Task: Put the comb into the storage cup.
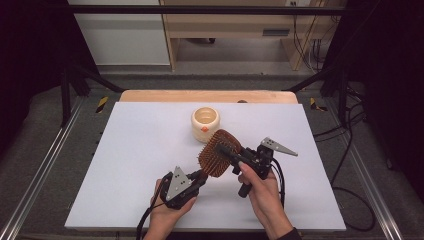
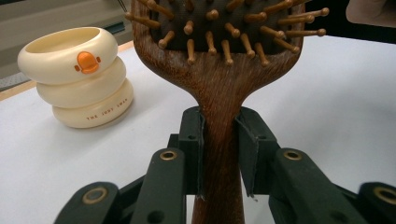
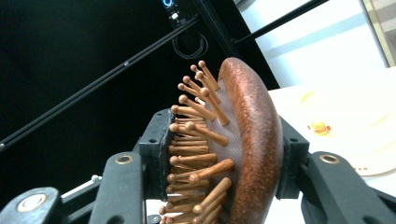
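- The left gripper (image 1: 196,178), nearest the person, has its jaws clenched on the narrow wooden neck of the paddle hairbrush (image 1: 218,152), one jaw pressed to each side of the handle just below the spot where it widens into the head.
- In the left gripper view the hairbrush (image 2: 219,88) runs straight out from between the jaws, handle at the jaw roots and bristle face in view beyond the jaw tips.
- Its long axis runs from the left gripper's jaws up and away to the right gripper's jaws, head end farther from the person, held clear of the white table (image 1: 130,165).
- The right gripper (image 1: 235,154) grasps the head across its thickness: one jaw among the wooden pins, the other on the rounded back.
- Beyond both sets of jaws stands a cream ringed cup (image 1: 205,123) with an orange duck mark, apart from the brush.
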Available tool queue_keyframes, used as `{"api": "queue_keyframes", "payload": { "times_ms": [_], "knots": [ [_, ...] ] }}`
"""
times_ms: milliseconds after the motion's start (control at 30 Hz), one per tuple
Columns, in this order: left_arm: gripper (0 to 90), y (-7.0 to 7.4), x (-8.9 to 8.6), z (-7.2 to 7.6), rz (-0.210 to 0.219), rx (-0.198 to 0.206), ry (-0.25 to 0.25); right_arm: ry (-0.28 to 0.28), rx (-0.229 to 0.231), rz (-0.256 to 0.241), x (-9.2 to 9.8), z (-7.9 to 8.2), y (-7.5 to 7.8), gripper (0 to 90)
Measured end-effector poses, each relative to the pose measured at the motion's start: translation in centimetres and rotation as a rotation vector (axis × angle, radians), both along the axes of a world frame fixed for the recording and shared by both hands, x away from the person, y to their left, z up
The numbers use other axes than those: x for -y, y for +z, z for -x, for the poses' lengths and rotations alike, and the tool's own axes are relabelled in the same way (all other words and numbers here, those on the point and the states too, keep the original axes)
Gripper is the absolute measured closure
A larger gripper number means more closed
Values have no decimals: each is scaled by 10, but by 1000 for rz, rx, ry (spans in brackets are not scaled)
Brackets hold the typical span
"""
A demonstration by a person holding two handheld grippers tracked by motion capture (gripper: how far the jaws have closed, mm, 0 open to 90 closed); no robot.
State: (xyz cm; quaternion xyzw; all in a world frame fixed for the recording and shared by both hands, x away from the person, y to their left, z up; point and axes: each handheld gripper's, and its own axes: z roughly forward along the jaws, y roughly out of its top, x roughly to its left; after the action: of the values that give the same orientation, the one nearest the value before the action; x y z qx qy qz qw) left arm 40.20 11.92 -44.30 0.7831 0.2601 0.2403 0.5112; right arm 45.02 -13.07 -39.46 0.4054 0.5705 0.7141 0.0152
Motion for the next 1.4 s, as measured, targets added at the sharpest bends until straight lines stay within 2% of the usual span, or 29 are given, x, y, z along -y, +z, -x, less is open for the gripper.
{"api": "queue_keyframes", "payload": {
  "times_ms": [300,633,800,867,933,1000,1100,1267,1400],
  "knots": [
    [721,-3,1,-2,28,-41,-5,-15,10,24,-3,3,2,524],
    [690,-2,0,-3,56,-49,1,-40,12,25,-1,5,3,523],
    [580,2,-6,-4,90,-49,23,-78,19,27,7,3,3,522],
    [516,3,-9,-7,93,-62,30,-95,20,30,12,2,3,521],
    [438,5,-15,-10,96,-61,70,-108,20,26,17,0,3,520],
    [369,8,-24,-14,124,-54,109,-120,18,21,21,-1,2,519],
    [296,11,-39,-20,142,-66,160,-141,13,14,27,-2,2,518],
    [174,12,-64,-27,135,-92,244,-172,6,11,34,-2,2,518],
    [99,11,-88,-20,102,-76,293,-189,-1,18,37,-3,3,517]
  ]
}}
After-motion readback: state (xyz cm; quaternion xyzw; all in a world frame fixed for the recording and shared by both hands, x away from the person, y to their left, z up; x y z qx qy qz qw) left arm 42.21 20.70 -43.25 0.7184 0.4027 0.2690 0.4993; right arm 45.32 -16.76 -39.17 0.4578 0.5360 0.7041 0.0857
